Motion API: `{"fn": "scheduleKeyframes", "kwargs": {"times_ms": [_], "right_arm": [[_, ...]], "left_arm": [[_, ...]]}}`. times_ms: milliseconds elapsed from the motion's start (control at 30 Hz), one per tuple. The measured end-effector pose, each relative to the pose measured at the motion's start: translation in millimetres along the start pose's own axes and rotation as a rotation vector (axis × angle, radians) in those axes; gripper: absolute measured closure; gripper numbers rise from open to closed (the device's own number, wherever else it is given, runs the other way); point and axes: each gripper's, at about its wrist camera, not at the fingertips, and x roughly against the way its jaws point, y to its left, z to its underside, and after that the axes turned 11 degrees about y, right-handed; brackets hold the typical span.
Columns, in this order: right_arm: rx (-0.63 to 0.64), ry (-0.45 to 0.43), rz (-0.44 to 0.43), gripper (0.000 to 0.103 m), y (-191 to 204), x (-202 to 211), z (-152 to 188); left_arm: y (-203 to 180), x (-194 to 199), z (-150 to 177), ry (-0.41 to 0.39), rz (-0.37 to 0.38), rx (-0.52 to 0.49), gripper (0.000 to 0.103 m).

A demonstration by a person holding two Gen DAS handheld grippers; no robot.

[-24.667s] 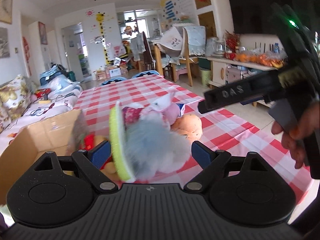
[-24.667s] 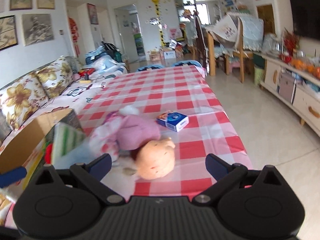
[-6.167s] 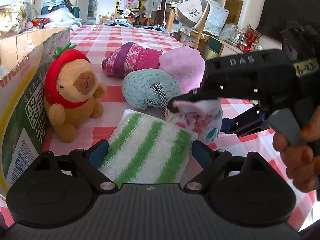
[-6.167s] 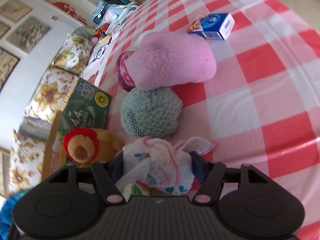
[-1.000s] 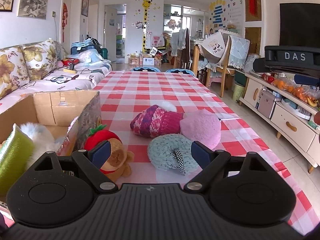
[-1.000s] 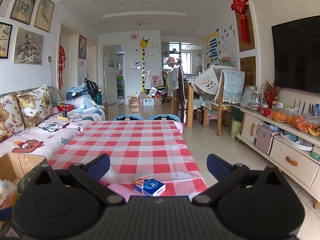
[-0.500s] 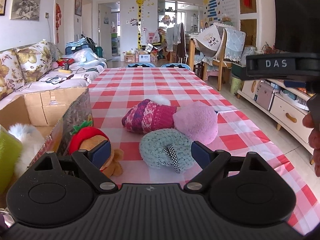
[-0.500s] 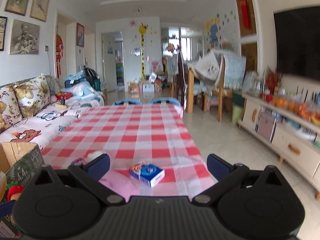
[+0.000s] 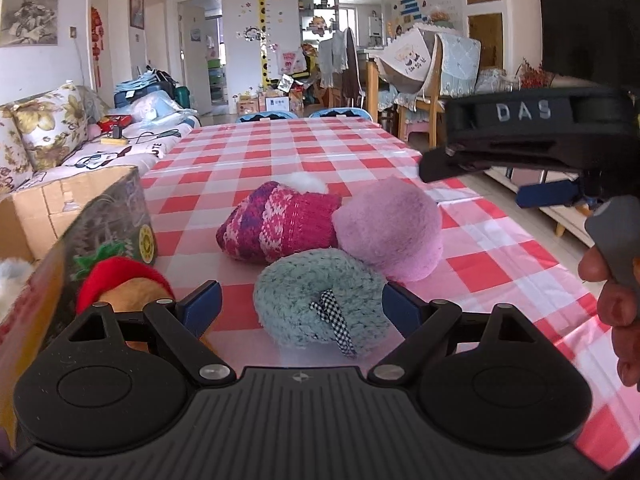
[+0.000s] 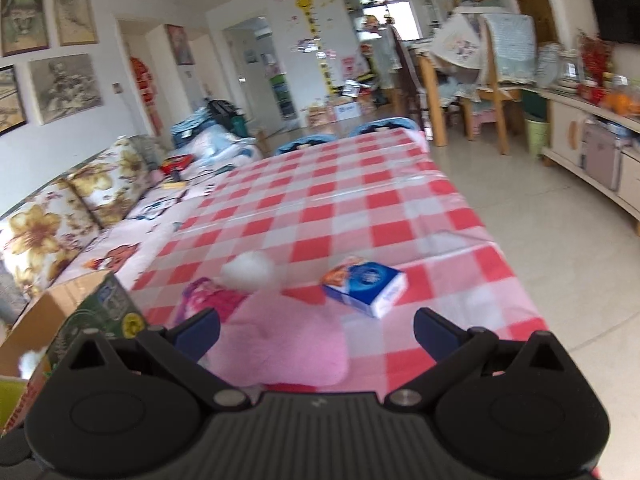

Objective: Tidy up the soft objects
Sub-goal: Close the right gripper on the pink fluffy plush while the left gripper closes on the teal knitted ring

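Both claws released, lined up on the remaining soft pile.
Left gripper (image 9: 300,306) brackets the teal knit ring (image 9: 320,310), empty; right gripper (image 10: 316,326) hovers over the pink plush (image 10: 280,350), empty. Knit hat (image 9: 276,220) touches both. Capybara toy (image 9: 120,284) sits beside the cardboard box (image 9: 72,200); box holds white fluff (image 9: 10,280), rest hidden.

Open right gripper (image 10: 316,330) over a soft pink toy (image 10: 288,344) on the checked table (image 10: 352,200). Small blue box (image 10: 365,285) just beyond. Cardboard box (image 10: 76,312) at left.
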Motion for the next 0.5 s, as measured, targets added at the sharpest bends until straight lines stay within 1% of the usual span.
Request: {"fn": "scheduleKeyframes", "kwargs": {"times_ms": [67,133,333,500], "right_arm": [[0.01,0.01,-0.033,0.001,3.7,-7.3,-2.7],[0.018,0.029,-0.052,0.001,7.2,-16.3,-4.0],[0.099,0.096,-0.023,0.001,17.3,-45.5,-2.7],[0.078,0.133,-0.059,0.002,9.1,-57.8,-2.7]], "left_arm": [[0.4,-7.3,-1.3,0.013,0.0,-0.005,0.0],[-1.0,-7.5,0.9,-0.001,-0.02,-0.03,0.0],[-7.8,-13.2,-1.5,-0.032,-0.028,-0.097,0.0],[-14.4,-18.5,-3.1,-0.043,-0.03,-0.158,0.0]]}}
